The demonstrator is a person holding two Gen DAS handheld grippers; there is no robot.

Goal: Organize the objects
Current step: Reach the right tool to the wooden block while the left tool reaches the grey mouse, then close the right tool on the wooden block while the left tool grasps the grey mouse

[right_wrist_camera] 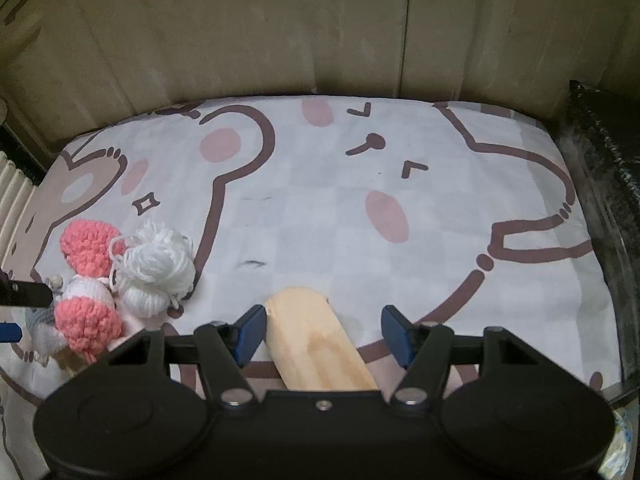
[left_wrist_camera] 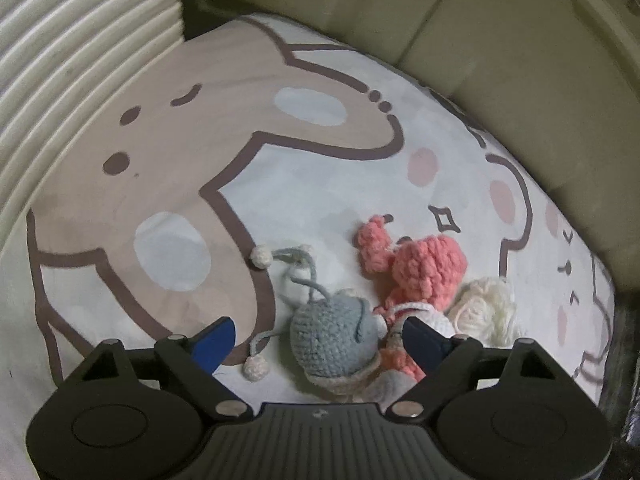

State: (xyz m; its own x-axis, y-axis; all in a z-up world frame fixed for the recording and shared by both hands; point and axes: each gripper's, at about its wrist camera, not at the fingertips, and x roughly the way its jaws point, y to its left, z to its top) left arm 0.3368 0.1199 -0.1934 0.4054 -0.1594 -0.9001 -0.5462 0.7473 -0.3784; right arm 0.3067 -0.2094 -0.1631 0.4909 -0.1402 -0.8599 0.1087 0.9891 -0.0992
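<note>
Left wrist view: the left gripper hangs with jaws released around a grey crochet toy on the bedsheet, beside a pink crochet toy.

Right wrist view: the right gripper has released jaws straddling a wooden block; only the left pad is near it.

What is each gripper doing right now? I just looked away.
Left gripper: open around the grey crochet toy, not gripping.
Right gripper: open, wooden block between its fingers, unclamped.

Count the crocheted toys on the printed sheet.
2 for certain: a grey toy between the left tongs, and a pink-and-white toy against its right. A loose white yarn bundle lies beside them. Overlap may hide another.
</note>
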